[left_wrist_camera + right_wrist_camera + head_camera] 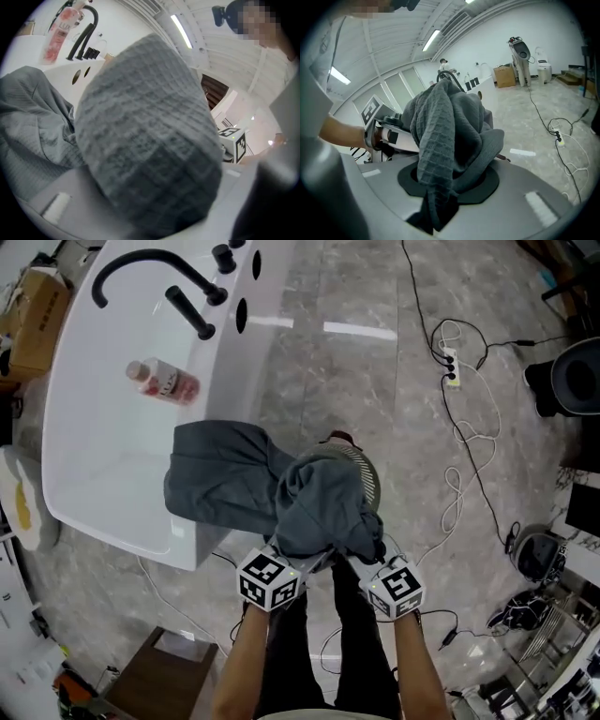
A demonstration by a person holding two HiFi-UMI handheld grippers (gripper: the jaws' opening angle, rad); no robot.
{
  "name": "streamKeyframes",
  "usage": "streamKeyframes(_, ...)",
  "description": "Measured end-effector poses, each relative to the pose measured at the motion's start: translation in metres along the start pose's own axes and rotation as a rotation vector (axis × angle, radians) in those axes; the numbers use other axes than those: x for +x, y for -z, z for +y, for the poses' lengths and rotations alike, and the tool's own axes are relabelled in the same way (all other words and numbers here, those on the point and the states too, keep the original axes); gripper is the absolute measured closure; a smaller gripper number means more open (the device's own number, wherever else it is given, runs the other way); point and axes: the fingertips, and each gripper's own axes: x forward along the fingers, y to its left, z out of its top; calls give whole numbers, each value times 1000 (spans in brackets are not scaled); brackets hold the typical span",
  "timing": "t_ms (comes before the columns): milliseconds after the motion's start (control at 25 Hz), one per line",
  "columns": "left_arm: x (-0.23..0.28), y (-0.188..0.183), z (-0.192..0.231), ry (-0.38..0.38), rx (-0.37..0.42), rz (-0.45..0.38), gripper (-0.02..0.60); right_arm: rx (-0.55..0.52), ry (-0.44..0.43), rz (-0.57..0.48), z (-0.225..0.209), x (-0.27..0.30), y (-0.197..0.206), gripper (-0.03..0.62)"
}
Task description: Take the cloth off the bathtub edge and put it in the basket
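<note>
A grey waffle-weave cloth [234, 479] still trails over the near edge of the white bathtub [103, 427]. Its bunched end hangs over the round white basket [364, 472] on the floor and hides most of it. My left gripper [298, 557] and right gripper [361, 557] stand side by side at the near side of the bundle, both shut on it. In the right gripper view the cloth [450, 126] is pinched in the right gripper [450, 185], with the left gripper [382, 131] beside it. In the left gripper view the cloth [145, 140] covers the jaws.
A pink bottle [164, 381] lies inside the tub below a black faucet [155, 273]. A power strip and white cables [453, 367] run across the grey stone floor on the right. A cardboard box [37, 320] stands left of the tub, and a brown cabinet [164, 676] sits near my left side.
</note>
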Motion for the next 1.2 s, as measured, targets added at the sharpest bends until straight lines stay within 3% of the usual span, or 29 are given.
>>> streamKeyframes(400, 90, 39, -67, 114, -35, 106, 321, 72, 133, 35, -69, -81, 51, 484)
streamKeyframes(560, 104, 53, -72, 123, -60, 131, 321, 89, 143, 58, -79, -87, 66, 482)
streamKeyframes(1200, 74, 82, 54, -30, -118, 180, 314, 87, 8, 110, -62, 39, 95, 480)
